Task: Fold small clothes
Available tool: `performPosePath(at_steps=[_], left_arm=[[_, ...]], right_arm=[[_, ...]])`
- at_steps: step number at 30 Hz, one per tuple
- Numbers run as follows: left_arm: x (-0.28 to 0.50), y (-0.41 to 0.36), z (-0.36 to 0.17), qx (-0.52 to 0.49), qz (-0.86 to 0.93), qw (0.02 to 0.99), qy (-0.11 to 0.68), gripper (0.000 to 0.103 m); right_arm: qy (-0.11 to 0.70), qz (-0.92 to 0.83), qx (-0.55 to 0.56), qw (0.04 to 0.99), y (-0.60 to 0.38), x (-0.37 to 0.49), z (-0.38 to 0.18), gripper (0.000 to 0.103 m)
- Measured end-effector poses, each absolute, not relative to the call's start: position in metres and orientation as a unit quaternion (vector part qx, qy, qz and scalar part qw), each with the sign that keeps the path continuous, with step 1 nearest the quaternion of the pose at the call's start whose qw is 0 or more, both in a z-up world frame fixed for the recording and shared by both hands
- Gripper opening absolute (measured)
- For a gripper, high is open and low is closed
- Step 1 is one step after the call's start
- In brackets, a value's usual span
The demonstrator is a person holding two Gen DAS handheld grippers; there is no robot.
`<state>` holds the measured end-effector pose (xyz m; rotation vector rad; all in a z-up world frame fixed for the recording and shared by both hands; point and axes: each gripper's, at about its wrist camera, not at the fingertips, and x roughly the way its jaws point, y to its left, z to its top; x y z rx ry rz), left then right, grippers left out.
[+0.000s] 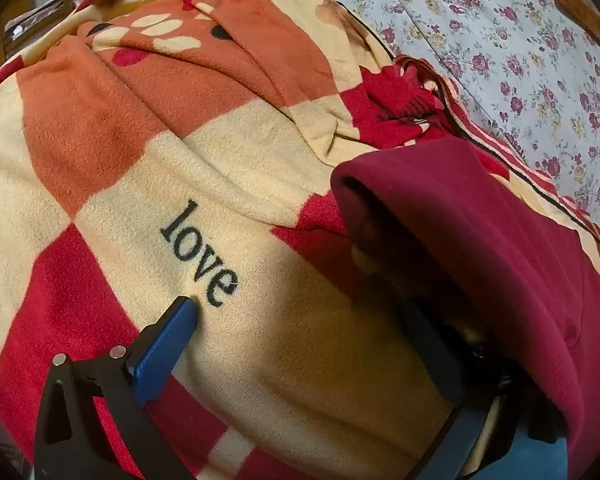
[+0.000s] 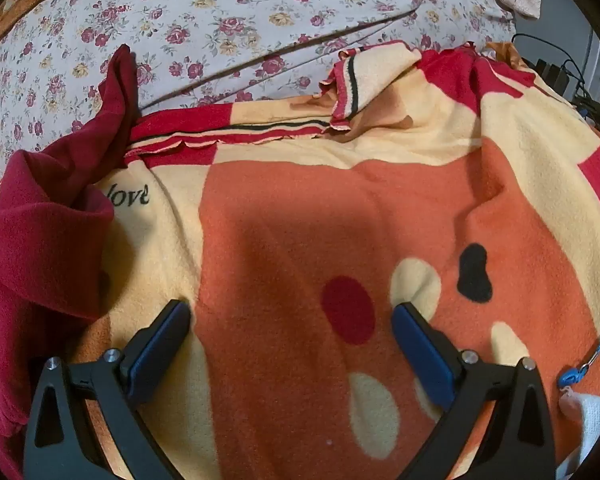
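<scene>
Jaws, both sides: I found them spread wide and holding nothing. My right gripper (image 2: 292, 320) stood with its blue-padded fingers (image 2: 420, 352) over the fleece blanket in cream, orange and red checks (image 2: 284, 220), nothing between them. My left gripper (image 1: 300, 320) showed one blue finger (image 1: 168, 344) beside the black printed word "love" (image 1: 198, 254); its other finger lay shadowed under draped cloth.

Item: one small maroon knit garment (image 1: 500, 232), crumpled, lying on the blanket's edge, draped over my left gripper's far finger; in the right view it sat at the left, near the "love" print.

Item: floral bedsheet, pale with red roses (image 2: 228, 20), beyond the blanket.
</scene>
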<state>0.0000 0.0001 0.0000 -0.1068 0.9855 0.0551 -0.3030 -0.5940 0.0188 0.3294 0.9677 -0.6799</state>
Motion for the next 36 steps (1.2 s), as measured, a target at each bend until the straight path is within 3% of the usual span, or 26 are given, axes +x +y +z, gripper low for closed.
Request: performPosePath(at_steps=[27,32,36], left_arm=[[-0.003,0.003,0.003,-0.048,0.025,0.875,0.481,0.086],[-0.028,0.007,0.022,-0.048,0.006,0.868,0.495,0.066],[-0.055,0.003,0.042,-0.034,-0.002,0.872,0.488,0.062]], right_arm=[[0.455,-0.322,0.154,0.816,-0.594,-0.304,0.019,0.103],[0.473,-0.301,0.202,0.803,-0.592,-0.308,0.028,0.102],[0.445,-0.299,0.221,0.815,-0.559,-0.332,0.06,0.102]])
